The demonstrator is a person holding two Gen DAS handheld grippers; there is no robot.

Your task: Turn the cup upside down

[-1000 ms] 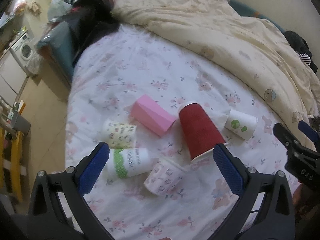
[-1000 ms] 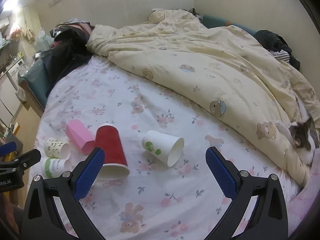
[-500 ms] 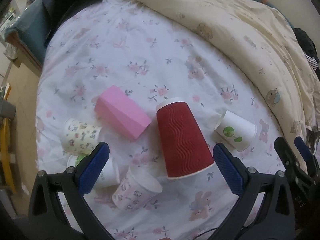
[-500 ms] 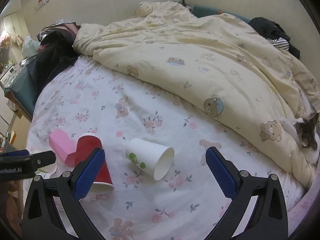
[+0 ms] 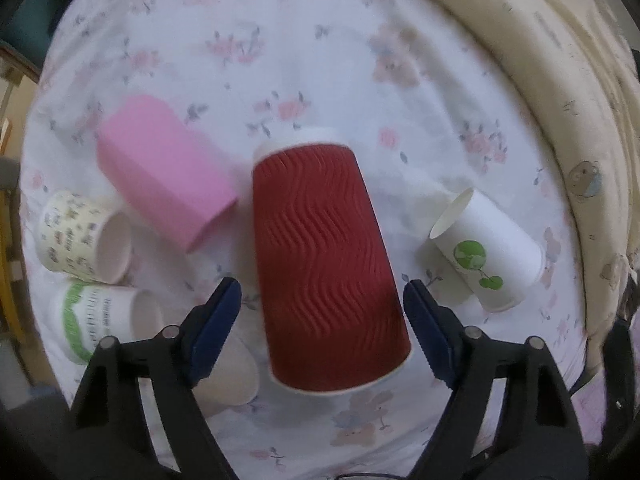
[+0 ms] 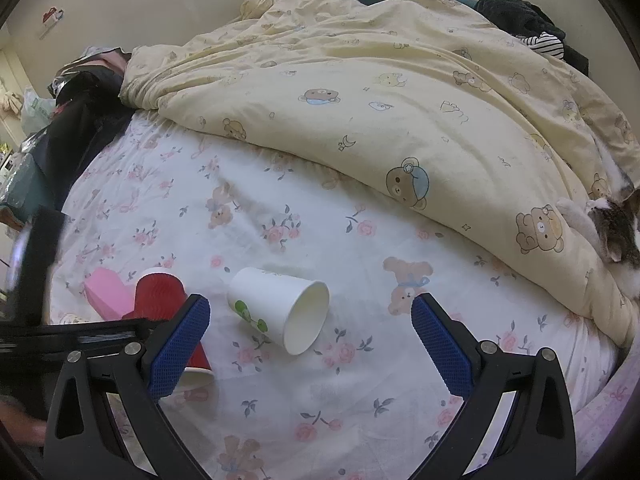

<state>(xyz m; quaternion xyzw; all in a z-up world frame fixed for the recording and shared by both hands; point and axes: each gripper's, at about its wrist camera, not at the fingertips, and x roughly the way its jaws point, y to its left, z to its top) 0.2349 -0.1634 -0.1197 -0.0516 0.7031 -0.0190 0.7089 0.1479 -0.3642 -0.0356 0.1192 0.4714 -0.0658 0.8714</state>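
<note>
At the left edge of the bed (image 5: 280, 48), in the left wrist view, a small patterned cup (image 5: 82, 237) lies on its side with its mouth open, and just below it a green-lettered cup (image 5: 102, 322) lies the same way; its print is too blurred to read. A pale cup (image 5: 234, 376) beside them is largely hidden behind the left gripper's (image 5: 322, 332) finger, so its pattern cannot be told. A pink box (image 5: 168, 176) lies tilted on the floral sheet, its lower end close against the red cup (image 5: 326, 268). The red cup, ribbed in waves, has its white base toward the far side of the bed and its wide rim toward the camera; it sits between the left gripper's spread jaws, neither blue pad touching it. Whether it lies flat or stands on its rim is hard to judge from this view. To its right a white cup with a green print (image 5: 486, 252) lies on its side, apart from it. In the right wrist view the right gripper (image 6: 310, 340) hangs with jaws spread wide over the sheet, gripping nothing. A cream quilt (image 6: 400, 100) covers the far side, and a cat (image 6: 612, 232) is cut off at the right edge.
</note>
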